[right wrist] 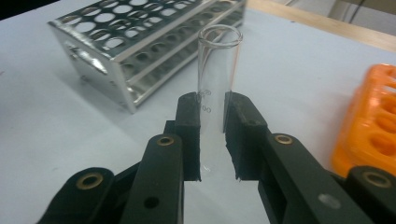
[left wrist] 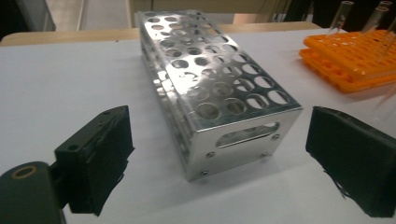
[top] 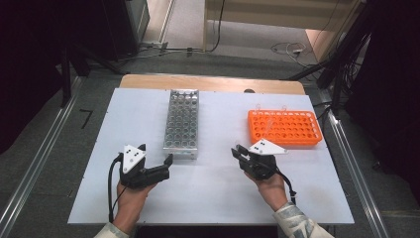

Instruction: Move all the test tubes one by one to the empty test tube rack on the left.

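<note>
From above, your left gripper [top: 156,154] sits on the near left of the white table [top: 213,198], jaws spread with nothing between them, pointing at the near end of the metal rack [top: 182,123]. Your right gripper [top: 237,150] is on the near right, just in front of the orange rack [top: 284,128] at the far right, its jaws closed toward the table's middle; the glass tube it carries is too faint to make out from here. The two racks stand well apart.

Along your left gripper [left wrist: 219,158], the two black pads [left wrist: 100,158] stand wide and released, the metal rack [left wrist: 212,88] lying just beyond them with its near end wall facing you and its holes looking empty. The orange rack [left wrist: 352,58] shows at the far right with a few clear tubes [left wrist: 340,17] rising from it.

Along your right gripper [right wrist: 213,122], the jaws are clenched on a clear glass tube [right wrist: 217,70], held upright by its lower part with the open mouth on top. The metal rack [right wrist: 140,42] lies beyond on the left, apart from the tube; the orange rack [right wrist: 373,126] edges in on the right.
</note>
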Motion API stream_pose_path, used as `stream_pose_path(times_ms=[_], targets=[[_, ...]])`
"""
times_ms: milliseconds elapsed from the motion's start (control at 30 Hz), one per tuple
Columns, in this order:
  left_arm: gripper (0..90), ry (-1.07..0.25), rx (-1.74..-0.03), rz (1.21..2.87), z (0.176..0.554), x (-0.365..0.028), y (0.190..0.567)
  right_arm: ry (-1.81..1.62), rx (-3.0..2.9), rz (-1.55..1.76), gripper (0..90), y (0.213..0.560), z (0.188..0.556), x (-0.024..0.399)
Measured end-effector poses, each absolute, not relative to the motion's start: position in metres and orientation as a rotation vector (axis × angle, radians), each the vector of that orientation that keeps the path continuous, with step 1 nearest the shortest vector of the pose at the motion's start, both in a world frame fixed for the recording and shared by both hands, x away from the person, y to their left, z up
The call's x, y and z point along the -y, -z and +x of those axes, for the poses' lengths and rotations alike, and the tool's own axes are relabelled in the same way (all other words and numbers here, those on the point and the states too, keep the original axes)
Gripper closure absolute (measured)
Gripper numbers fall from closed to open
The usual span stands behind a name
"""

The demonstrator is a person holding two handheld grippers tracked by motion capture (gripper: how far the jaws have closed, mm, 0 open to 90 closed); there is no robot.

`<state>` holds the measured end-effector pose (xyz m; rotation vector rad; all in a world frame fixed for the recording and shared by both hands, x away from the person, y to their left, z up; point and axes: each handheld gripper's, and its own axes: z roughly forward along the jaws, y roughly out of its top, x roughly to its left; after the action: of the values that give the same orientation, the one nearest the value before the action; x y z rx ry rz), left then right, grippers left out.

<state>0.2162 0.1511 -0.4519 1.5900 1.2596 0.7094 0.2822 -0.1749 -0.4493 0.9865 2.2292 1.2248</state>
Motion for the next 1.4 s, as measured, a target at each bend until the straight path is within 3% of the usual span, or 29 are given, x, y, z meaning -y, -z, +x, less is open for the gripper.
stream_pose_path(times_ms=[700, 1400], targets=[[35.7, -0.550, -0.988, 1.694, 0.216, -0.093, 0.438, -1.237, -2.399, 0.770, 73.4, 0.459, 0.263, 0.110], [72.2, -0.504, -0.949, 1.739, 0.222, -0.078, 0.442, -1.296, -2.415, 0.709, 73.4, 0.451, 0.251, 0.098]])
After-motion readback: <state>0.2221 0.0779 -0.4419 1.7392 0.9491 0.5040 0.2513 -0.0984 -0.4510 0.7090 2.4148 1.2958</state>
